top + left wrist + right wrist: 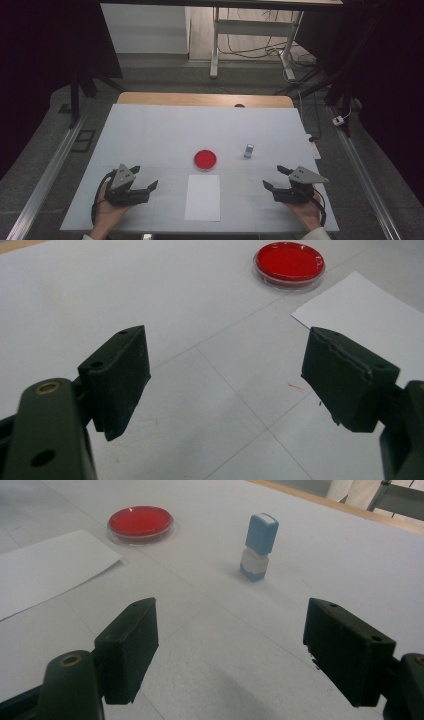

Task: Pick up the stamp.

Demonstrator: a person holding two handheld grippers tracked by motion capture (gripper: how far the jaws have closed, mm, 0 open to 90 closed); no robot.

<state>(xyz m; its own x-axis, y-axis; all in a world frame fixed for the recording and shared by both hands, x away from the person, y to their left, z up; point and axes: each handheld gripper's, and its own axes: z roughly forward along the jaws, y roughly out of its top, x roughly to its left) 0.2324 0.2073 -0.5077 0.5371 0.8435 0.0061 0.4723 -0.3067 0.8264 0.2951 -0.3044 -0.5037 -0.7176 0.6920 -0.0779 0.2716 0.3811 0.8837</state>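
- Left hand-held gripper (142, 179) & right hand-held gripper (275, 177) near table's (150, 125) front edge, either side of white paper sheet (202, 197); jaws apart on both, nothing held.
- Stamp (258, 547), small blue/white block, upright right of table centre, just beyond the right gripper. Prob. light, rigid, tips easily; grip flat sides low down.
- Red ink pad dish (205, 159) at centre, beside paper's far edge.
- Right gripper view gives stamp's two-part shape; high view gives layout.

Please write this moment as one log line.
left gripper: open, empty | right gripper: open, empty | stamp: upright, untouched | dish beyond paper
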